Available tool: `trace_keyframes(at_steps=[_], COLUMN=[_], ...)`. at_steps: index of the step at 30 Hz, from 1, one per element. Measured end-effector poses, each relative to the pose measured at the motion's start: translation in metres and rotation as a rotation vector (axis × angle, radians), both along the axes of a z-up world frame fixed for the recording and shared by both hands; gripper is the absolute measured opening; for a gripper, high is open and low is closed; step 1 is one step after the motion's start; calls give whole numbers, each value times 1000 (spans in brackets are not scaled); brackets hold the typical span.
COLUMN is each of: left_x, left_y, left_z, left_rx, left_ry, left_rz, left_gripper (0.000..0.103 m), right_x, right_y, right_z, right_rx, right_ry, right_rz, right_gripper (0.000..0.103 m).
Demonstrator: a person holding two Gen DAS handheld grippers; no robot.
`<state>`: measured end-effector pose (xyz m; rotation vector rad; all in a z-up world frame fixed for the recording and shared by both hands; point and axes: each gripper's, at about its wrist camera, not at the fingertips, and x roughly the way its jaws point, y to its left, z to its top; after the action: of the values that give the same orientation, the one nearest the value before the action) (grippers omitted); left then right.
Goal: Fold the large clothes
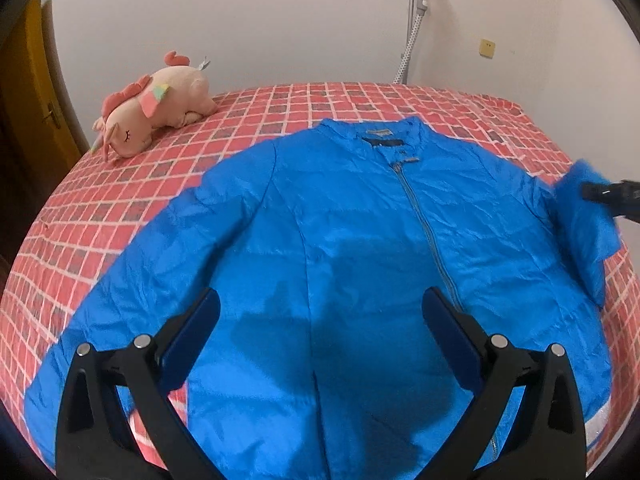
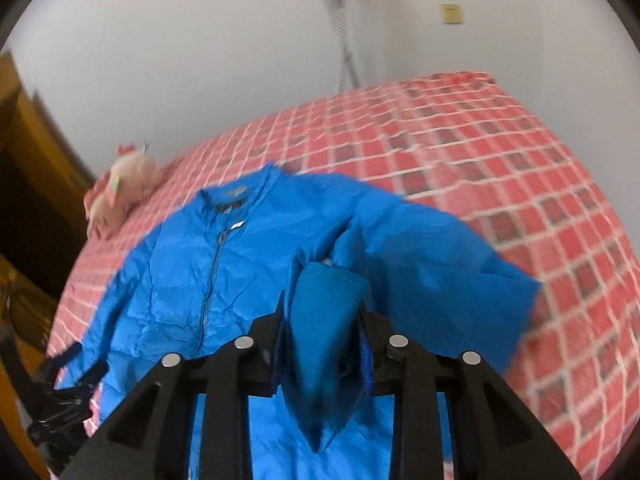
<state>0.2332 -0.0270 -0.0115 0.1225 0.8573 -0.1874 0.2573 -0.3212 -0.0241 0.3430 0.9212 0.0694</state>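
Lying front-up on the bed [image 1: 360, 98], the blue jacket [image 1: 360, 220] has its zipper [image 1: 424, 224] closed and its collar toward the far wall. The left wrist view shows the left gripper [image 1: 320, 320] released, its two fingers spread wide above the jacket's lower front and touching no cloth; their shadow falls on the fabric between them. From this view one sleeve runs out flat toward the near left edge of the bed, while the other sleeve is lifted at the right edge of the picture, where the right gripper [image 1: 608, 196] shows only as a dark, blurred shape against the raised cloth.

The right wrist view makes that grasp plain: the right gripper [image 2: 326, 344] is clenched on the ribbed sleeve cuff [image 2: 328, 320], which bulges up between its fingers, and the sleeve [image 2: 432, 264] arches back over the jacket body. This picture is motion-blurred. It also catches the left gripper [image 2: 68, 384] at the lower left, over the jacket's hem.

A pink plush toy [image 1: 154, 106] lies on the red checked bedspread near the far left corner, well apart from the jacket, sharp in the left view and smeared in the right.
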Motion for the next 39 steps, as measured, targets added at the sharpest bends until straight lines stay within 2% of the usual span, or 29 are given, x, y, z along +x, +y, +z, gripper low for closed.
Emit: trace_keyframes(at_steps=[6, 8, 10, 13, 17, 21, 26, 28, 29, 30, 31, 32, 33, 34, 36, 39], left_x=[19, 25, 28, 34, 42, 55, 76, 81, 81, 80, 79, 77, 76, 74, 73, 70], left_y=[0, 0, -1, -11, -39, -90, -148, -168, -172, -178, -181, -184, -185, -184, -179, -161], left_z=[-10, -12, -13, -13, -15, -22, -46, -60, -63, -65, -65, -64, -63, -61, -55, -36], left_rx=[-9, -20, -23, -35, -86, -165, -202, -204, -208, -220, -223, -226, -232, -243, -273, -307], left_ry=[33, 49, 55, 78, 142, 238, 356, 406, 412, 419, 407, 388, 378, 370, 355, 291], left_rz=[-10, -17, -23, -41, -112, -226, -284, -305, -312, -328, -329, -338, -349, -351, -356, -343], left_gripper=[100, 100, 100, 100, 100, 100, 100, 94, 78, 67, 64, 53, 45, 42, 24, 22], right_x=[38, 39, 34, 21, 11, 8, 3, -1, -3, -4, -5, -7, -9, -7, -9, -12], right_y=[42, 50, 48, 39, -2, -47, -89, -100, -104, -108, -110, -113, -116, -117, -120, -124], right_z=[-38, -40, -37, -23, -8, -15, -23, -22, -21, -20, -20, -19, -17, -17, -15, -9], right_rx=[74, 129, 215, 222, 117, 47, 75, 75, 78, 86, 94, 104, 110, 111, 114, 133], right_ry=[78, 79, 64, 19, -11, -23, -25, -39, -43, -49, -52, -58, -65, -69, -84, -119], right_rz=[157, 219, 286, 303, 155, -17, -99, -123, -130, -133, -133, -135, -138, -140, -145, -145], right_gripper=[30, 43, 45, 45, 45, 45, 45, 45, 45, 45, 45, 45, 45, 45, 45, 45])
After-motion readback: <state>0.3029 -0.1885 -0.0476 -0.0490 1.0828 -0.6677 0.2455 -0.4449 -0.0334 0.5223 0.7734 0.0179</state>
